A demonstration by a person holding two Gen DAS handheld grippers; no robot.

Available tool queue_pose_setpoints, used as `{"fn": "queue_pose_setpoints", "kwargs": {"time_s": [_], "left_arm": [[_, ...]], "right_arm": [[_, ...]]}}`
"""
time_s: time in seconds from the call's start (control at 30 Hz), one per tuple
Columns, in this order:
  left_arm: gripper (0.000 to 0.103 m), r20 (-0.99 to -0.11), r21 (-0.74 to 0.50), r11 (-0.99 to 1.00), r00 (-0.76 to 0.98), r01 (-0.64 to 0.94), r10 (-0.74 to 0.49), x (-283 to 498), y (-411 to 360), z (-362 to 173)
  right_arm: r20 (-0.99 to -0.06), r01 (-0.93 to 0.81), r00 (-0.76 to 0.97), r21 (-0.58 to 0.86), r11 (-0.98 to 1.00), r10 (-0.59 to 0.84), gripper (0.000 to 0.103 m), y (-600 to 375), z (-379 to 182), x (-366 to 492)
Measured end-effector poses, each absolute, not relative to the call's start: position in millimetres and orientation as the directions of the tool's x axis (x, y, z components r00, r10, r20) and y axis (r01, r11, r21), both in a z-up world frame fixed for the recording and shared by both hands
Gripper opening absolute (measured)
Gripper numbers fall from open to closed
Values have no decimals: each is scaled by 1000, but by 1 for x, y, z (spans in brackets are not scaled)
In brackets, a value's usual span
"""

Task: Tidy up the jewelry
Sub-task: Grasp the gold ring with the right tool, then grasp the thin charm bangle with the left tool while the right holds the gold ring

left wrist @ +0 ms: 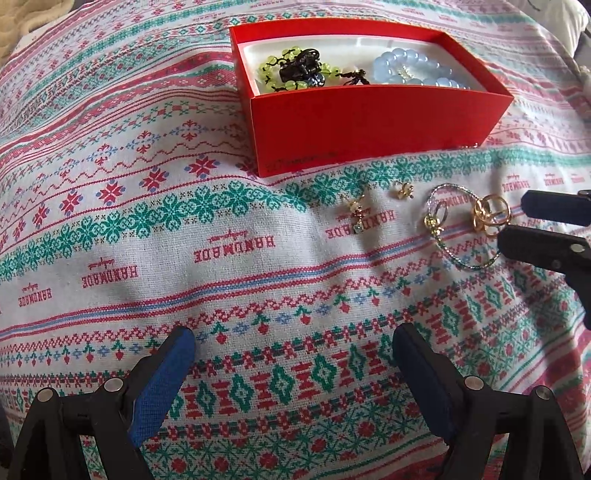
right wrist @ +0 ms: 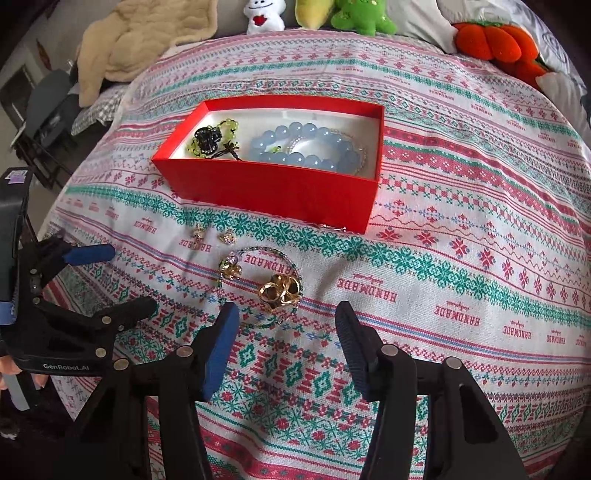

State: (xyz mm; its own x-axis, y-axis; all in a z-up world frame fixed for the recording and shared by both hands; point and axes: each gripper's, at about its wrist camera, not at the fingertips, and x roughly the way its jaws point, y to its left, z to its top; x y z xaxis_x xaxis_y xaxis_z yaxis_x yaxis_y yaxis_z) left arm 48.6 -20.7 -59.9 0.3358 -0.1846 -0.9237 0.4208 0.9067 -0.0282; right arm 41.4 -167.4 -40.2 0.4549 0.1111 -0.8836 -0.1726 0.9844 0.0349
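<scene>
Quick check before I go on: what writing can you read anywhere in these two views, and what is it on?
"HANDMADE": woven repeatedly into the patterned cloth, with a small script line beside it too fine to read.
"GenRobot.AI": on the left gripper body, right wrist view.
Faint print on the red box front wall: too small to read.

A patterned cloth covers the whole surface, white with bands of red, green and blue cross-stitch motifs and the word HANDMADE printed in red rows; it lies in soft folds. At its far edge sit plush toys: a white one, a green one and an orange pumpkin-like one. A cream fleece blanket is heaped at the far left corner, over a checked fabric. Beyond that, on the left, stands dark furniture against a pale wall. Soft daylight falls evenly.
</scene>
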Motion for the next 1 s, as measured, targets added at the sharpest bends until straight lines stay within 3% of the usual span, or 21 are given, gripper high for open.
{"fn": "queue_pose_setpoints", "kwargs": {"time_s": [0.07,0.17,0.43,0.6,0.93,1.0], "left_arm": [[90,-920,-35,907,341,419,-193,46,-24,-58],[89,-916,-52,907,342,418,-210,43,-31,-54],[75,-896,-133,889,331,437,-297,43,-55,-47],[60,-886,-176,875,315,452,-340,48,-77,-52],[53,-875,-226,888,317,401,-366,60,-114,-63],[47,-873,-227,899,331,374,-358,63,-116,-65]], "right_arm": [[-886,-185,454,15,983,99,45,-160,-45,46],[-891,-191,447,-6,982,81,28,-156,-52,53],[-882,-166,466,-7,986,73,24,-170,-40,51],[-873,-143,481,6,990,75,24,-187,-29,43],[-870,-96,491,5,995,52,24,-218,-19,29],[-870,-90,491,7,996,51,24,-221,-18,28]]}}
